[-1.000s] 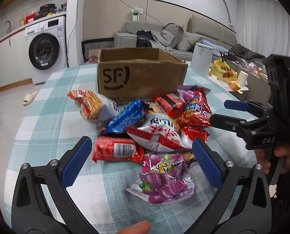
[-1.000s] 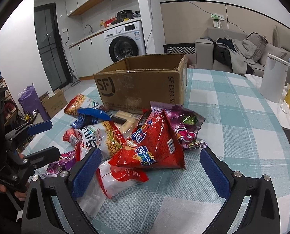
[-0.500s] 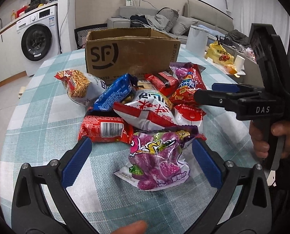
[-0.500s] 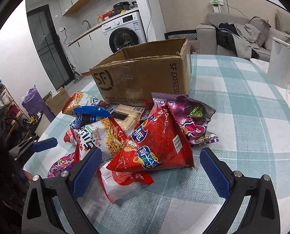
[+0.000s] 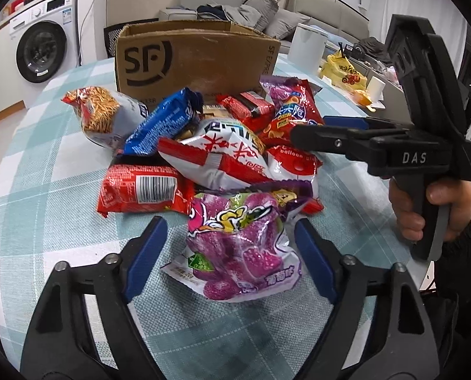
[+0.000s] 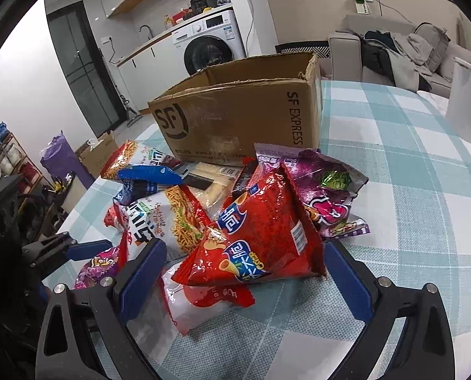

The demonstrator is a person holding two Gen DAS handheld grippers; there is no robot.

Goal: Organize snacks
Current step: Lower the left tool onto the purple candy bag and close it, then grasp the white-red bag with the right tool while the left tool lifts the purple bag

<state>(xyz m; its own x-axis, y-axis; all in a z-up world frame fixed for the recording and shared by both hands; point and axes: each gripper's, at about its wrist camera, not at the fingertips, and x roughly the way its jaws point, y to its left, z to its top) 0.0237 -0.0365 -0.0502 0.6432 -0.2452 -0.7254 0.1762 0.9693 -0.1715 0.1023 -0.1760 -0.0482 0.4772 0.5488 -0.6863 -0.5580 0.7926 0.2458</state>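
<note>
1. Your left tool (image 5: 227, 237) points down at the near edge of the snack pile. Its jaws have just been closing and now straddle the purple candy bag (image 5: 240, 247). A gap shows at each pad, so nothing is gripped yet.
2. Your right tool (image 6: 245, 272) has also just been closing a little. It stands wide around the red chip bag (image 6: 261, 237), which lies on top of a white-and-red packet (image 6: 197, 300). The right pad sits just beside the bag's corner; I cannot tell whether it touches. No grip is evident.
3. Step in hand, as I judge it: the first pick on each side. All snacks lie on the checked table (image 6: 425, 190), heaped in front of the box.
4. The next move calls for closing each tool until the pads pinch the bag, then lifting clear. Both bags are puffy and slick, so bite well in from the edge; watch that the red bag does not drag the packet beneath it.
5. Beyond the pile stands the cardboard box (image 5: 197, 60), open at the top. Its inside is not visible. It is the likely destination.
</note>
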